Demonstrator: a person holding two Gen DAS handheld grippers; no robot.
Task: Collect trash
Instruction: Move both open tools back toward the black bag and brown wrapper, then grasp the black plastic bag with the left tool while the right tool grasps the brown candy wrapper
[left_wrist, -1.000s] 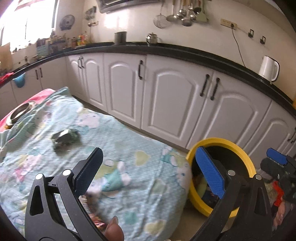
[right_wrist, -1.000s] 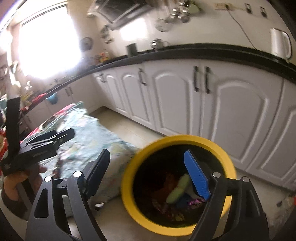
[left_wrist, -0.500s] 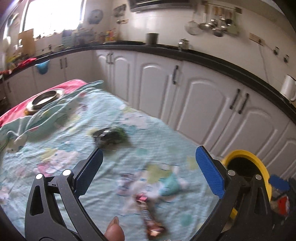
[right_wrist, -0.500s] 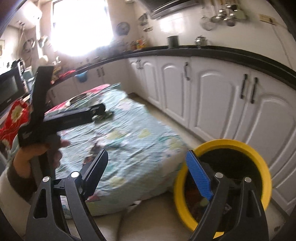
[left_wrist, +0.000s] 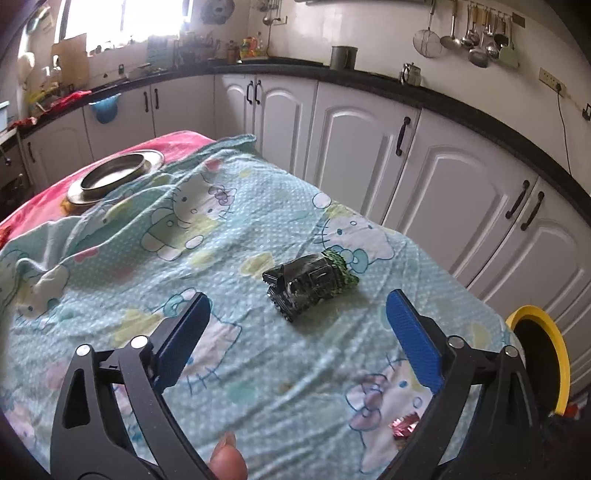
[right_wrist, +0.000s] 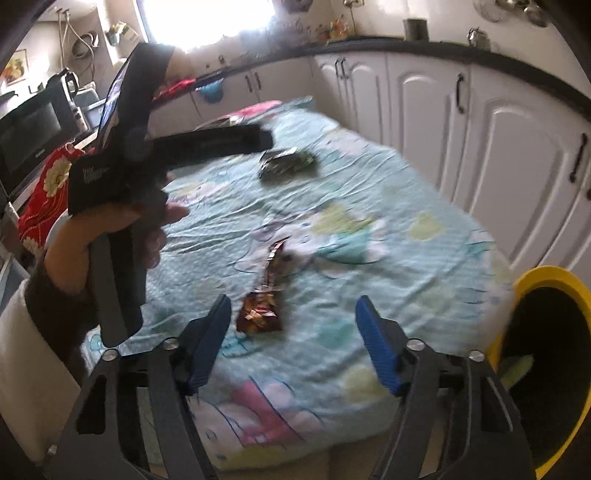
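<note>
I'm lining up two pickups. Left gripper (left_wrist: 295, 325): jaws wide and easing inward, nothing between them yet. The dark crumpled wrapper (left_wrist: 309, 284) is sitting on the blue cartoon sheet (left_wrist: 221, 236), dead ahead of the left fingers (left_wrist: 410, 336), just above the gap in the frame centre, slightly right of midline. Its long axis is running lower left to upper right, roughly across my line of approach, so I'm judging a straight push forward puts it between the pads.

Right gripper (right_wrist: 291, 336): jaws at middling width and closing, empty. The red-brown snack packet (right_wrist: 264, 302) is lying just above the gap, nearer the left-of-frame finger, long axis pointing away from me towards upper frame. I'm judging a small shift left is needed before the pinch.

Each hand is nearer its own piece. The yellow bin (right_wrist: 546, 354) is waiting at the right edge, beside the worktop.
</note>
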